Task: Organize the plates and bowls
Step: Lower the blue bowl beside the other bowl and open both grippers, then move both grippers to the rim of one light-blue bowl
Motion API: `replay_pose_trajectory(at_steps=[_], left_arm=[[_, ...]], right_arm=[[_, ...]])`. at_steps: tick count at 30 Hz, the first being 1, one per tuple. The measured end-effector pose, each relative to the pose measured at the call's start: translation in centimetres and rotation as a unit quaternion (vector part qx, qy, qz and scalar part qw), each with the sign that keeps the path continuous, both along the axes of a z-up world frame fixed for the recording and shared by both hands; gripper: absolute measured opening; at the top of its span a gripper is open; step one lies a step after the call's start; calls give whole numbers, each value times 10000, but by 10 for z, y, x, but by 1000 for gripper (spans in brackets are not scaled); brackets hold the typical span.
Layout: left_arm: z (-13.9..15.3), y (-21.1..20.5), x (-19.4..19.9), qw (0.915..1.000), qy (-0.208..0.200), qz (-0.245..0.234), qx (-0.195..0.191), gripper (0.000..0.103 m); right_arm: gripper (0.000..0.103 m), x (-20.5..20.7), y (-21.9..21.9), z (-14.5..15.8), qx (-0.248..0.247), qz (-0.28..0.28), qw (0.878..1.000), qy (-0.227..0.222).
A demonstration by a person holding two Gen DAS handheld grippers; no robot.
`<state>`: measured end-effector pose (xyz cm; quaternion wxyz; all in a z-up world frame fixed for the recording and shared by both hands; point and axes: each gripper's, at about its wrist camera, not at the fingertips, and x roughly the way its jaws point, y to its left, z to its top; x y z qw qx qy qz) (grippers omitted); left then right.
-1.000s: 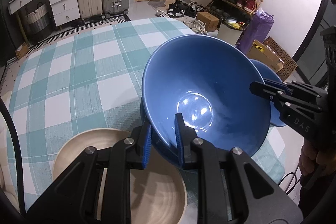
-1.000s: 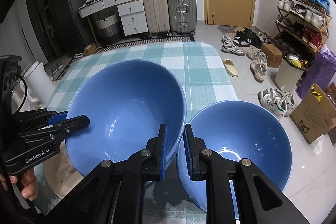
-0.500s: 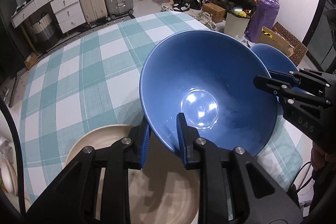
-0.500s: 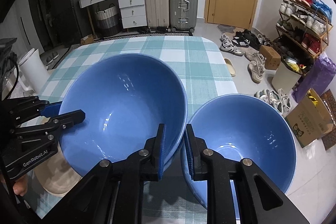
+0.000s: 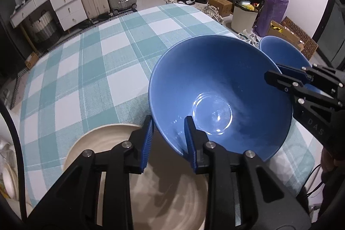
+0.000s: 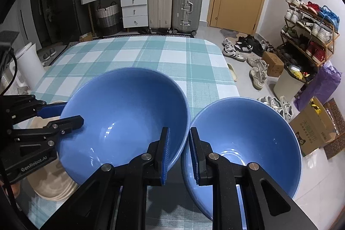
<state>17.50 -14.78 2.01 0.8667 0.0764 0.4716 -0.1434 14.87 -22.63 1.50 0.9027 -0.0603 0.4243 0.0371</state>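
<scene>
A large blue bowl (image 5: 215,79) (image 6: 120,111) sits tilted on the checked tablecloth (image 5: 107,68), beside a stack of beige plates (image 5: 103,141) (image 6: 49,186). My left gripper (image 5: 168,118) (image 6: 73,112) straddles the bowl's near rim. Its jaws are opening: one pad is inside the bowl, and the outer pad stands off the wall. A second blue bowl (image 5: 280,51) (image 6: 254,133) hangs at the table's right edge. My right gripper (image 6: 179,129) (image 5: 272,72) is shut on the rim that faces the large bowl, its outer finger lying over that bowl's edge.
The table's rounded right edge (image 6: 232,87) drops to a floor strewn with shoes, a bin (image 6: 289,83) and cardboard boxes (image 6: 312,128). Suitcases and drawers stand beyond the far edge. A hand (image 5: 327,165) grips the right tool.
The left jaws have spread apart around the large bowl's rim, so a gap shows beside the outer pad. The right gripper keeps its hold on the second bowl and has sunk slightly.
</scene>
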Motion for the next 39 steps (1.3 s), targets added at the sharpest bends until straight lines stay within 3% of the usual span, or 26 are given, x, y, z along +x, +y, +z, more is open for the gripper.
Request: replay_pose_trajectory(at_steps=[5, 7, 9, 11, 12, 13, 14, 16, 19, 21, 29, 39], left_arm=[[-4, 11, 7, 9985, 225, 165, -471, 31], [-3, 13, 5, 9983, 198, 151, -529, 37], [0, 13, 1, 9977, 158, 144, -639, 53], [4, 11, -3, 9964, 160, 161, -821, 65], [5, 10, -5, 9958, 176, 180, -880, 75], [6, 8, -7, 9953, 172, 186, -930, 79], [8, 6, -9, 9949, 151, 187, -980, 80], [10, 3, -12, 9932, 191, 205, -1126, 82], [13, -4, -17, 9920, 177, 230, -1225, 89], [16, -10, -21, 9922, 120, 234, -1222, 103], [21, -26, -33, 9921, 79, 206, -1235, 102], [35, -39, -47, 9916, -194, 266, -1254, 102]], right_arm=[[18, 0, -9, 2, 349, -10, 9994, 28], [19, 0, -12, 2, 461, -13, 9989, 35], [25, 1, -16, 3, 573, -39, 9983, 32], [36, -2, -22, 6, 749, -83, 9971, -51], [48, -5, -25, 8, 850, -117, 9963, -105], [58, -7, -30, 10, 953, -172, 9952, -169], [62, -10, -34, 12, 1014, -221, 9943, -228], [81, -17, -42, 18, 1094, -326, 9928, -369], [96, -30, -56, 25, 1034, -509, 9915, -596], [100, -36, -65, 30, 997, -599, 9908, -698], [102, -61, -112, 49, 1152, -1082, 9831, -926], [102, -82, -135, 63, 995, -1084, 9845, -956]])
